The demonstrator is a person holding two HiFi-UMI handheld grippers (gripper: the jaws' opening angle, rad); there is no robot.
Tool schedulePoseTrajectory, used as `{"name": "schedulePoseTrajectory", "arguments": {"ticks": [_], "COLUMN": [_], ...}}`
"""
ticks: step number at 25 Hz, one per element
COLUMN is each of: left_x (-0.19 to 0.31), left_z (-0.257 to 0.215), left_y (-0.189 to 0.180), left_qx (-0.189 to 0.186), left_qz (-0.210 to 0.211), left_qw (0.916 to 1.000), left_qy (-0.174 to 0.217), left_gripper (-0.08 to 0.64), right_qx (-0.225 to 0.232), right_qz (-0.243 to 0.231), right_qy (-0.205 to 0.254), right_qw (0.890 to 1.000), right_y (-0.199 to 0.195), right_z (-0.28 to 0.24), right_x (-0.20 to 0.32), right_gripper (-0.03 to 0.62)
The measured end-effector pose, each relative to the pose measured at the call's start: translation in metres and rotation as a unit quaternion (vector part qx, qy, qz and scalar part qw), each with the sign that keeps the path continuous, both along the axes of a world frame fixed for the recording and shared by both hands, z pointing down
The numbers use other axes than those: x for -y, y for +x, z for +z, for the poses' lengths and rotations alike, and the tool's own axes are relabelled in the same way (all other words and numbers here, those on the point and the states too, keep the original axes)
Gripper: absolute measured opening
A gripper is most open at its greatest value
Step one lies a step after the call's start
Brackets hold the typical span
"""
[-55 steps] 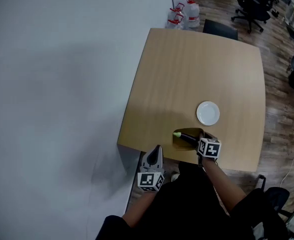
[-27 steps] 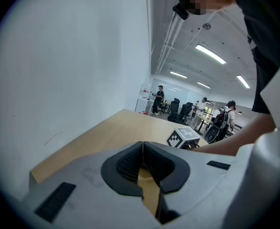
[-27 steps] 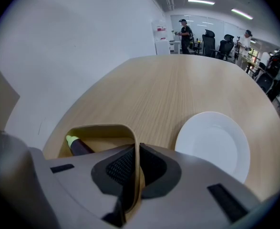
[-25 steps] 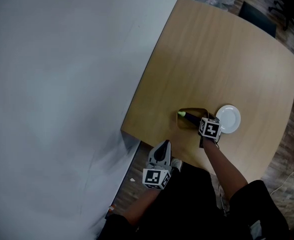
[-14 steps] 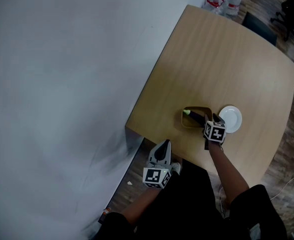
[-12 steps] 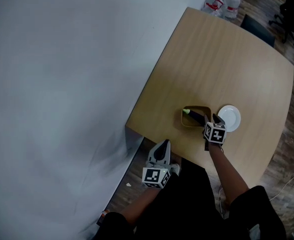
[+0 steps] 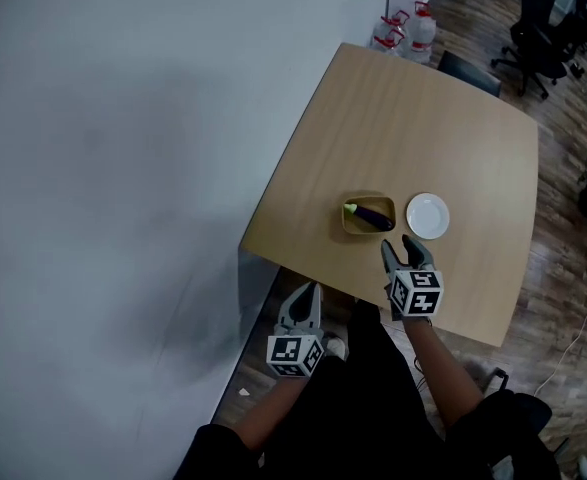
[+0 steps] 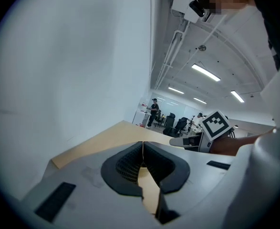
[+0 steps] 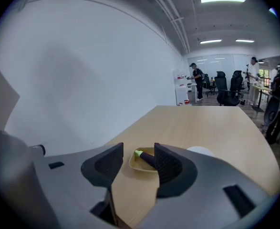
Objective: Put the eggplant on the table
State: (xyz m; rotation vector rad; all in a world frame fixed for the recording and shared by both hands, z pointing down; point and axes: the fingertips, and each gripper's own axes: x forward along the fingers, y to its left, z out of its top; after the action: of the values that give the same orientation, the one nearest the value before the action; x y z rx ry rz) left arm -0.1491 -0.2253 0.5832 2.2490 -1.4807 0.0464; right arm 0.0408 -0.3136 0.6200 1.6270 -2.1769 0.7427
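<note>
Eggplant (image 7: pixel 372 217): lying in the tan bowl (image 7: pixel 352 228), green tip toward the wall, not on the bare worktop (image 7: pixel 413 118).
Plate (image 7: pixel 428 215): white, just beside the bowl, on its right.
Right gripper (image 7: pixel 398 249): hovering near the bowl, over the worktop's near edge, jaws opening wide, gripping nothing.
Left gripper (image 7: pixel 307 290): off the worktop's near corner, jaws pressed together, empty.

Tally on the one table (image 7: pixel 423 118): one eggplant (image 7: pixel 375 218), one yellow bowl (image 7: pixel 353 230), one white plate (image 7: pixel 428 215). Water jugs (image 7: pixel 405 30) past the far corner: at least two, exact count unclear. Black office chairs (image 7: pixel 535 10) beyond: at least two.
</note>
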Motion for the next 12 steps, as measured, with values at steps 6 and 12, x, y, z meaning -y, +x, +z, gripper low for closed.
{"name": "schedulePoseTrajectory", "arguments": {"ticks": [6, 12], "left_x": [-0.036, -0.065], "left_z": [-0.043, -0.078], "left_y": [0.006, 0.030], "left_qx": [-0.054, -0.063], "left_qz": [0.018, 0.061], "left_qw": [0.9976, 0.9939], "left_qy": [0.040, 0.066], "left_gripper": [0.015, 0.015], "right_qx": [0.025, 0.017], "right_qz": [0.042, 0.037], "right_qy": [0.028, 0.076], "right_qw": [0.998, 0.996], "right_y": [0.000, -0.013], "right_z": [-0.056, -0.097], "right_x": [-0.077, -0.150], "right_gripper": [0.254, 0.078]}}
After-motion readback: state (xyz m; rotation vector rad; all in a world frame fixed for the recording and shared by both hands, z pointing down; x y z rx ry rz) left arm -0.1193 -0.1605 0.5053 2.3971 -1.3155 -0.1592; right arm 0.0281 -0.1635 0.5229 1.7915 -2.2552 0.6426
